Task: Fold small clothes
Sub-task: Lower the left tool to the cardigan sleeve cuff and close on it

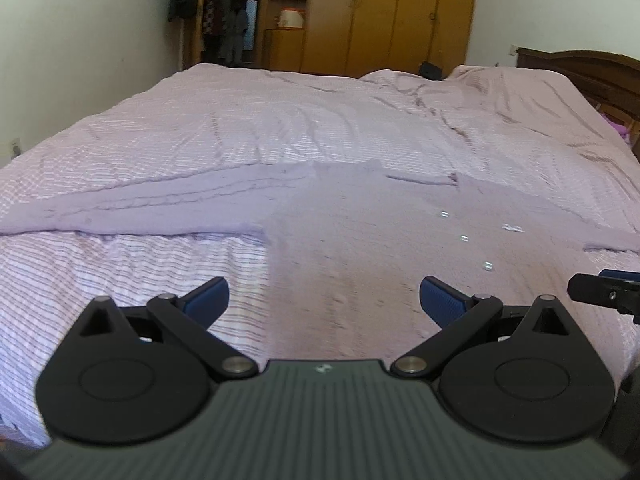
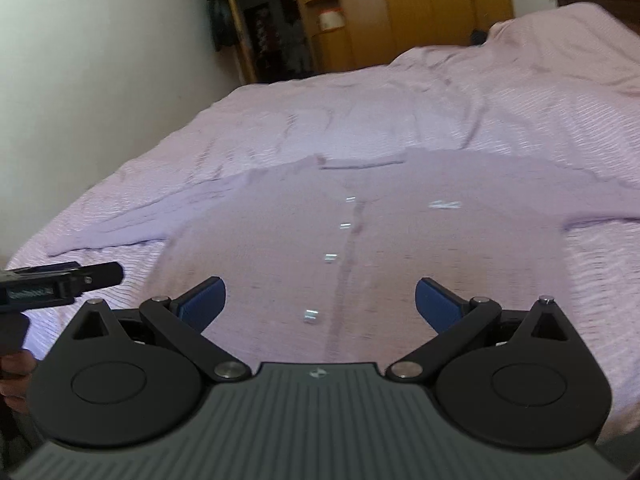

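Your left gripper (image 1: 324, 300) hangs low over the near edge of the bed (image 1: 248, 120), its blue pads (image 1: 208, 298) spread wide apart with nothing between them. Your right gripper (image 2: 320, 300) sits the same way: pads (image 2: 436, 300) splayed, holding nothing.

The cardigan (image 1: 360, 232) lies flat on the bed, face up, right in front of you. From your left wrist view you see its body running from between the pads back toward the neckline, one sleeve (image 1: 140, 208) stretched out to the left and lying ridged on the striped sheet. The other sleeve (image 1: 560, 212) reaches off to the right. In your right wrist view the cardigan (image 2: 360, 240) fills the middle, with the front seam running up between the pads and a row of small shiny buttons (image 2: 330, 257) just left of it. A bright spot (image 2: 444, 205) on the right chest may be a brooch or a badge; the blur makes it hard to say.

Neither gripper touches the cloth as far as you can see; both sit just short of its hem. Each shows at the edge of the other's view, so they are side by side, near but apart.

Behind the bed stand a wooden wardrobe (image 1: 400, 12) and a dark headboard (image 1: 592, 76) at the right.
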`<state>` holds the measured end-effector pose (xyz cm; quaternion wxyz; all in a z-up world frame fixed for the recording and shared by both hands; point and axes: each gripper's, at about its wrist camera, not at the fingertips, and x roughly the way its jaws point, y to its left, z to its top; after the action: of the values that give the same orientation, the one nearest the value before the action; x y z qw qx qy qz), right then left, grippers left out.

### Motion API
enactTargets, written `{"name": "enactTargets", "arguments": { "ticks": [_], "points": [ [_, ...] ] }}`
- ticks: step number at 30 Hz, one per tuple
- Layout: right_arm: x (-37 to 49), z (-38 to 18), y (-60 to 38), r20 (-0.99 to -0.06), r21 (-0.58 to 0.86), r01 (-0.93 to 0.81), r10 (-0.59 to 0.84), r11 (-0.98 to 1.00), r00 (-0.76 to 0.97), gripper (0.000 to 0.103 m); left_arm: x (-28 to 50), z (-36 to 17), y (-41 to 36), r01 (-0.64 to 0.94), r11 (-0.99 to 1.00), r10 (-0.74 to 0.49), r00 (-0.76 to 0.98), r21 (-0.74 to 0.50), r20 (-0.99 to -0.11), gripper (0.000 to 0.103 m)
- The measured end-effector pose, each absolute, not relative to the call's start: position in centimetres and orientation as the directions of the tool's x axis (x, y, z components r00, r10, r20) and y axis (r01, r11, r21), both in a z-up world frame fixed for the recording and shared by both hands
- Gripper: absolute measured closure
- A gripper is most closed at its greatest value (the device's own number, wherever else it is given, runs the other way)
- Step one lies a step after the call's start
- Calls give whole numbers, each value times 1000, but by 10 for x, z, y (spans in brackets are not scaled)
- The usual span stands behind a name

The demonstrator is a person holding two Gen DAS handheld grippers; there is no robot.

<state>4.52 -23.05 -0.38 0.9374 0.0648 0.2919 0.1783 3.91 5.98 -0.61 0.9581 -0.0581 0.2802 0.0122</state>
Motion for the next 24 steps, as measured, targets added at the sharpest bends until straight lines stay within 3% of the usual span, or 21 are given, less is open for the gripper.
{"name": "enactTargets", "arguments": {
  "ticks": [6,14,20,24],
  "points": [
    [74,-3,-173,-557,177,-358,393,917,732,0,52,-10,108,-108,976,-25,808,-190,-589,0],
    [114,4,-77,-578,168,-445,454,880,678,0,67,0,186,-164,974,30,780,-158,-625,0],
    [154,-3,2,-619,345,-483,582,805,528,0,78,2,250,-228,964,84,755,-139,-651,0],
    [161,-4,66,-643,285,-501,550,818,533,0,83,0,290,-262,952,90,736,-159,-671,0]
  ]
}}
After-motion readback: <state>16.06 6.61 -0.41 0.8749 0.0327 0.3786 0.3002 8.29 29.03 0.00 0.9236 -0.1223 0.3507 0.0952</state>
